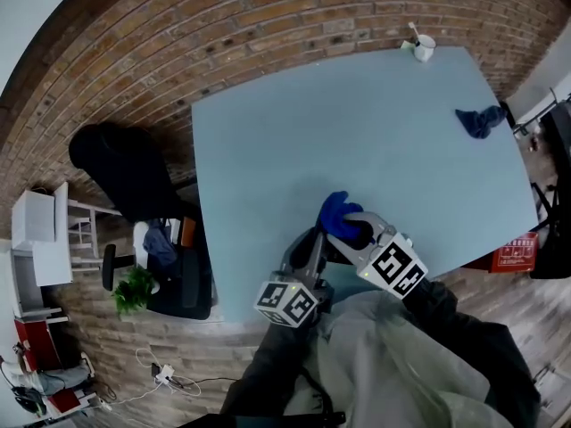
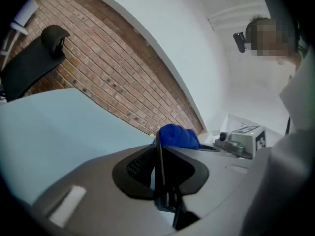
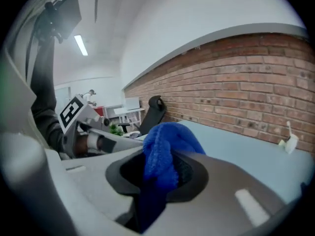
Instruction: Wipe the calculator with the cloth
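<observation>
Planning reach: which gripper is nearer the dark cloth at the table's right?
Right. The right gripper, holding a blue cloth, is below-left of the dark cloth; the left gripper is farther left.

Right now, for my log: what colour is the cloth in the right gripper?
The cloth is bright blue, clearest in the right gripper view.

The cloth [image 1: 337,214] is above the table's [image 1: 294,150] near side, a cup [image 1: 424,48] on its far right corner.
</observation>
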